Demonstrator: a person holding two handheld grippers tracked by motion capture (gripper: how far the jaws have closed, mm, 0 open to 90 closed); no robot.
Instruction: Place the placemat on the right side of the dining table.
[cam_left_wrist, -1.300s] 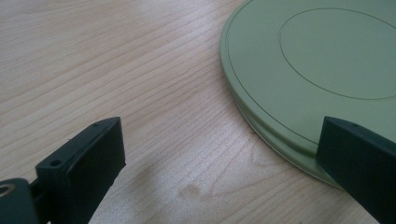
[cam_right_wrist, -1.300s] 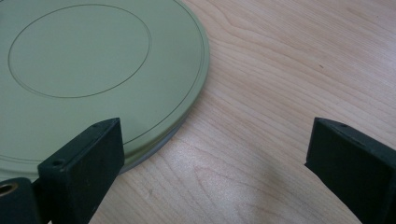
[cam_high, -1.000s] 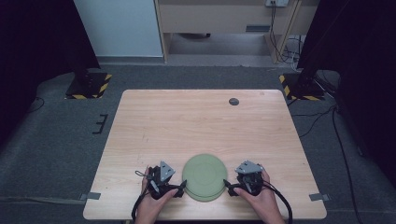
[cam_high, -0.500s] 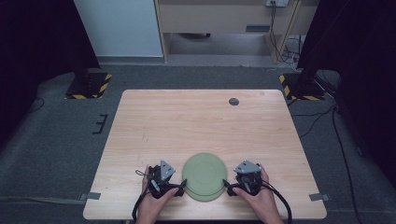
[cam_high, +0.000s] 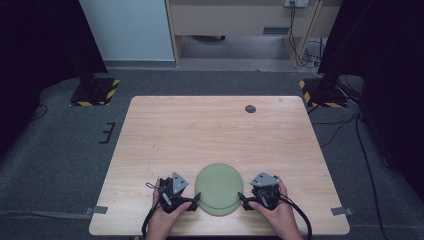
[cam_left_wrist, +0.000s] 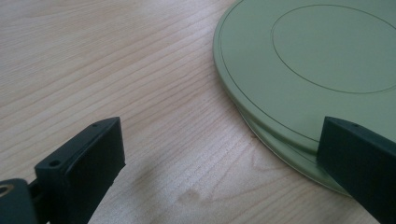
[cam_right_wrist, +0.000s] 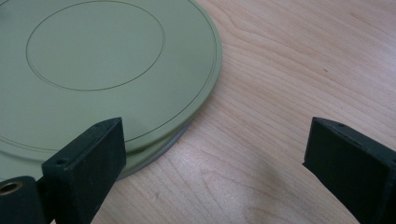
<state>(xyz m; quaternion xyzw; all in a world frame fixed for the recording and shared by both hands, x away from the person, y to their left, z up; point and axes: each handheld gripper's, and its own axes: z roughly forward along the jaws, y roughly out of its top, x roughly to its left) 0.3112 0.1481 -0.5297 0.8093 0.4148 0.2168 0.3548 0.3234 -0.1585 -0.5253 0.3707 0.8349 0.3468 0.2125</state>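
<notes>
The left gripper (cam_high: 195, 198) and right gripper (cam_high: 241, 198) rest on the counter (cam_high: 200, 130) with jaws spread wide and nothing between them, one at each side of the green plates (cam_high: 219, 188). These are two matte sage-green round plates stacked upside down, slightly offset, near the counter's near edge; the upper one shows a thin ring groove. No writing or label is visible on them. A small dark disc (cam_high: 250, 108) lies far off near the counter's back edge.

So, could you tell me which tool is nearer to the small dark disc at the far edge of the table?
Right. The right tool sits near-right of the green plates, more directly below the dark disc; the left tool sits near-left, farther away.
</notes>
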